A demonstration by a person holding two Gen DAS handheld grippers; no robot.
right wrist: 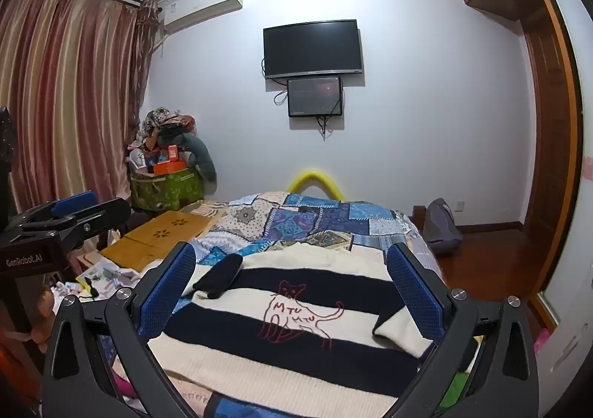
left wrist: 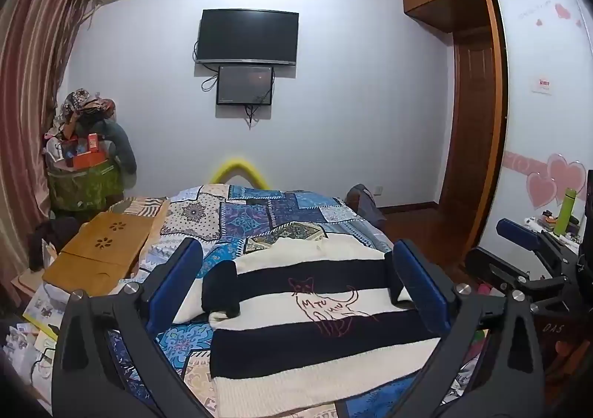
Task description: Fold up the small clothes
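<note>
Bedroom, both wrist views looking along the bed toward the far wall. Far left: striped curtain, with a heaped green bag in the corner under the air conditioner. Next to the right, a wooden lap tray lies on the left part of the bed, with papers scattered below it. Left tool: blue-padded fingers spread wide apart, nothing between the pads, hovering above the garment; in the right wrist view its black body shows at the left edge, a hand gripping the handle below. Centre: the striped sweater, cream and navy bands with a red outline cat stitched on the chest, lies flat on the patchwork bedspread, at the near end of the bed. Its left sleeve is folded in over the body, dark cuff resting near the left shoulder; the right sleeve likewise lies folded in at the right side. Right tool: fingers fully apart, empty, framing the sweater from above without touching it. On the wall beyond, a television with a smaller screen just beneath. Far right: wooden wardrobe, and a sliding door with pink heart stickers.
</note>
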